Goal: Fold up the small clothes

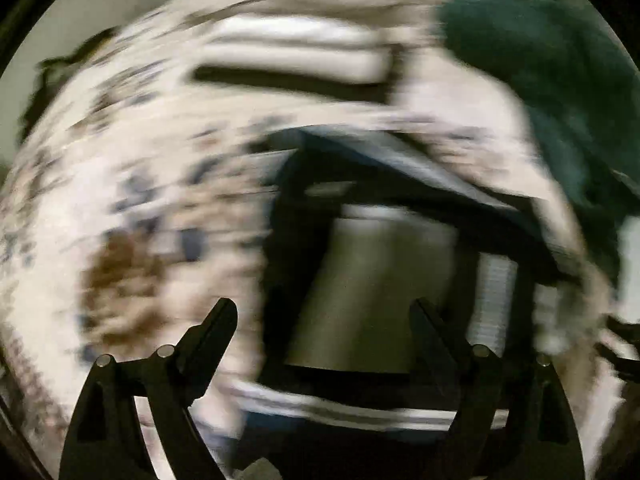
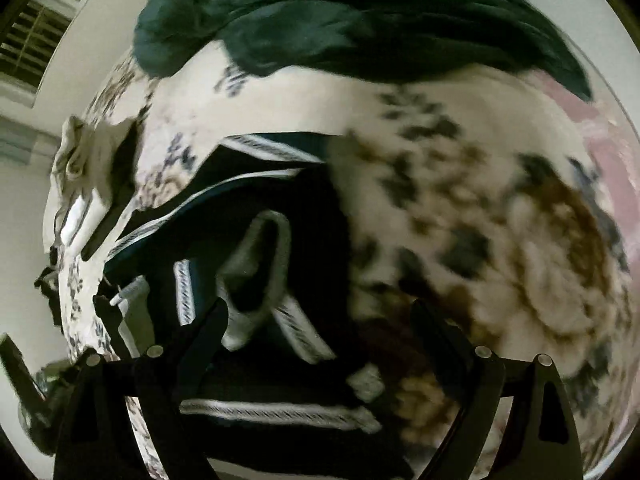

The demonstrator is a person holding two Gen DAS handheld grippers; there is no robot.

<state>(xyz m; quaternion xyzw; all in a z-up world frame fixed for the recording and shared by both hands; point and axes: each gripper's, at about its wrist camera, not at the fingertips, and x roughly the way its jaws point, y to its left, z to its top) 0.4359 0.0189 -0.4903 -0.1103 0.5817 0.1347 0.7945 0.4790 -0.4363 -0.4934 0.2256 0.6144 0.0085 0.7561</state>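
Your left tongs (image 1: 324,316) stand spread wide with nothing between the fingers; they hang above the dark garment with white striped trim (image 1: 360,404), which lies just below and ahead of them on the floral bedspread (image 1: 132,168). That view is heavily smeared, so whether the fingertips touch the cloth cannot be told. Your right tongs (image 2: 320,316) are likewise released, gripping nothing, with the same dark garment (image 2: 248,368) spread beneath and between their fingers on the bedspread (image 2: 460,208). A dark green cloth (image 2: 360,16) lies bunched beyond it, well apart from both tongs.
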